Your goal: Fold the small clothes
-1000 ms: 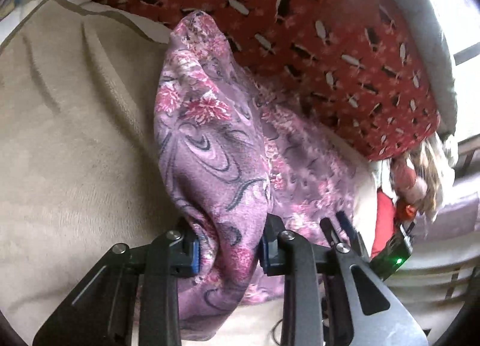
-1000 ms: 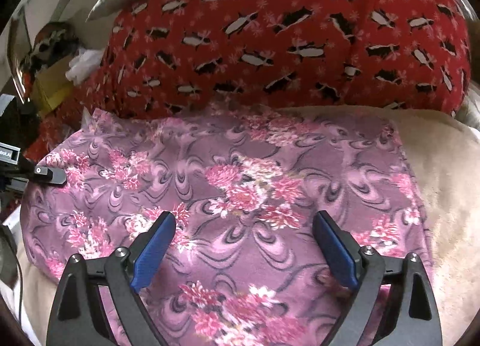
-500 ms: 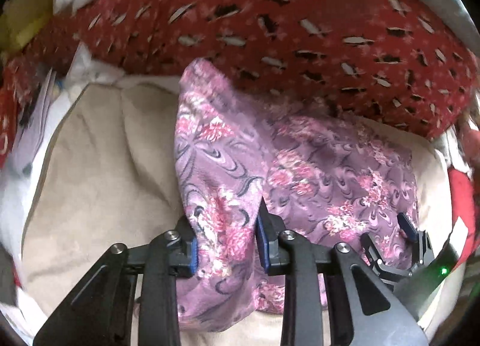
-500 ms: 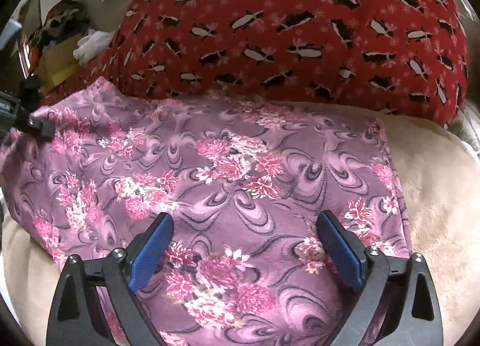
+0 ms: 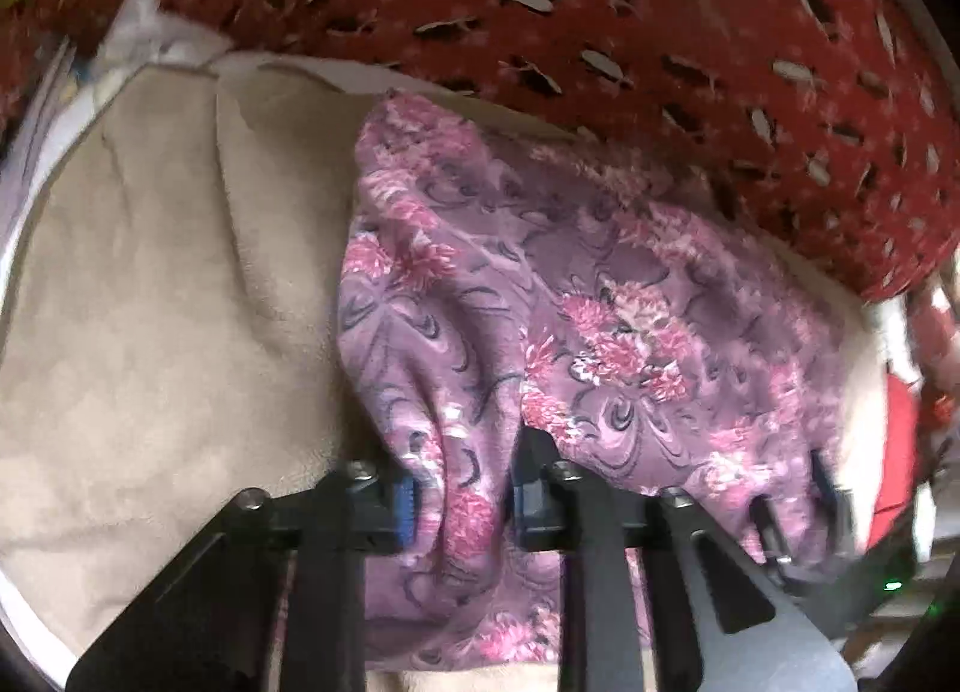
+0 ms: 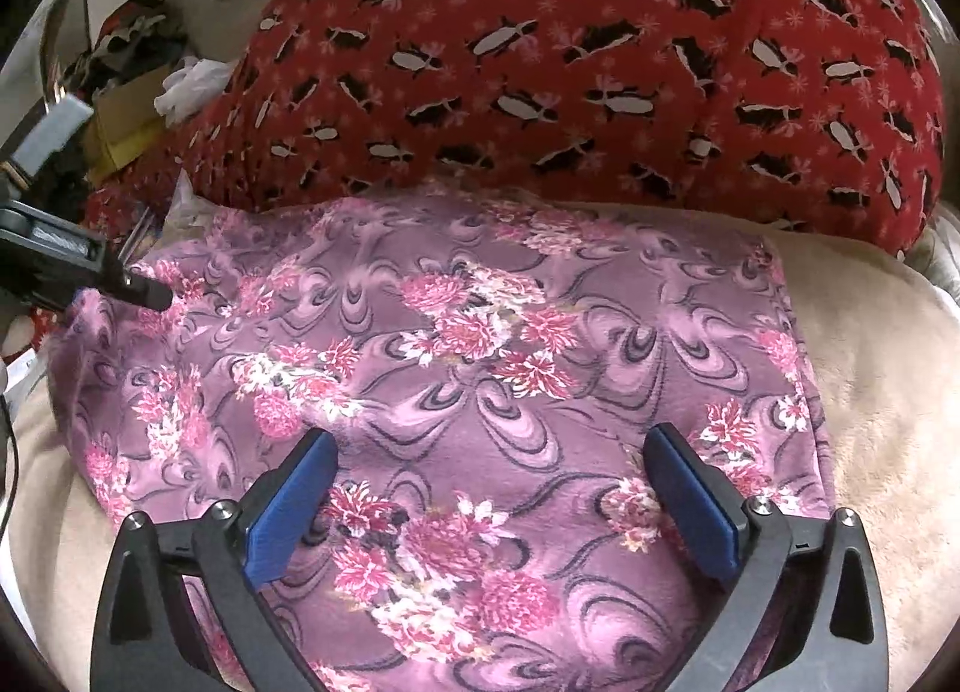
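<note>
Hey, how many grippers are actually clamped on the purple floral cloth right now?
1. The left gripper pinches a bunched fold at the purple floral cloth's left edge. The right gripper hovers open over its near edge, gripping nothing.

No readable text in either view.

Neither wrist view shows any letters, numbers, brand marks or signs clear enough to read. The purple floral cloth [image 6: 480, 368] carries only flowers and swirls, and the red fabric [image 6: 600, 68] behind it carries only black-and-white penguin shapes and pale snowflakes, with no words. The beige blanket [image 5: 156, 332] is plain. A grey tag-like piece on the black device [image 6: 54, 134] at the left edge of the right wrist view is too blurred to tell whether it bears any print. The yellow and white clutter [image 6: 138, 122] behind it shows no legible label either.
</note>
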`<state>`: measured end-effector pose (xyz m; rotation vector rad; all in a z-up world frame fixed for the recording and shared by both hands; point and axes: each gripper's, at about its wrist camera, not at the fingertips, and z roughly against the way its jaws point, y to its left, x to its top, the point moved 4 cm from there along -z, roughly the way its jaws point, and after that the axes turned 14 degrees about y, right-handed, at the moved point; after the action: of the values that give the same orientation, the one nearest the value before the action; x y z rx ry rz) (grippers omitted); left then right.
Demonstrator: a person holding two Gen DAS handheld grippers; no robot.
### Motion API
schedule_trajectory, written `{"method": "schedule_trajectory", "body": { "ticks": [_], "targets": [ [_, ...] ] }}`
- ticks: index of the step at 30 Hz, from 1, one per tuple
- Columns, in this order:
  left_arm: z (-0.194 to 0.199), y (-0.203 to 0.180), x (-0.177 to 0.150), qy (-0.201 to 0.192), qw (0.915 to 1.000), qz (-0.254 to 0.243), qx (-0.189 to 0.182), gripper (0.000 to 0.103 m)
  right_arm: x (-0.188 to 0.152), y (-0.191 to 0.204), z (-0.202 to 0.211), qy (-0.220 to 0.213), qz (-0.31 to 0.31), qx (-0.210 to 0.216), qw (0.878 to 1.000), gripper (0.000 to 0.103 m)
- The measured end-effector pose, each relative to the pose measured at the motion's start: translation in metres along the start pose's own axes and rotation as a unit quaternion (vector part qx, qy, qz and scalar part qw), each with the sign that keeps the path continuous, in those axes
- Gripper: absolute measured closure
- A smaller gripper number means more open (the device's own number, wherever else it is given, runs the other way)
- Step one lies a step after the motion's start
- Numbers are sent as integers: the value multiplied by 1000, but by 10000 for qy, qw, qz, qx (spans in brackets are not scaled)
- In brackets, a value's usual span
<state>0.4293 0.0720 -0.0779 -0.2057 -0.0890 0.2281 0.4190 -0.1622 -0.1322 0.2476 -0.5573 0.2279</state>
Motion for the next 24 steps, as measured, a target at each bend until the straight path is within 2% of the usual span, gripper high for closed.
{"method": "schedule_trajectory", "body": {
  "ticks": [3, 5, 11, 13, 18, 22, 24],
  "targets": [
    [21, 2, -2, 15, 9976, 163, -668, 89, 1, 1, 0, 22, -14, -3, 10000, 0],
    [36, -5, -5, -30, 9956, 124, -931, 90, 1, 1, 1, 42, -31, 16, 10000, 0],
    [59, -45, -19, -90, 9914, -177, -1294, 90, 3, -18, 19, -70, -388, 285, 9988, 11],
    [63, -63, -24, -94, 9897, -309, -1394, 90, 4, -30, 26, -117, -504, 281, 9983, 12],
    [65, -103, -26, -43, 9871, -527, -1513, 90, 0, -72, 40, -222, -825, -105, 9963, 12],
    [59, -130, -30, 59, 9851, -585, -1614, 90, -15, -103, 32, -40, -1216, -110, 9925, 11],
    [55, -143, -32, 115, 9842, -610, -1657, 90, -26, -115, 21, 79, -1544, 71, 9880, 11]
  ]
}}
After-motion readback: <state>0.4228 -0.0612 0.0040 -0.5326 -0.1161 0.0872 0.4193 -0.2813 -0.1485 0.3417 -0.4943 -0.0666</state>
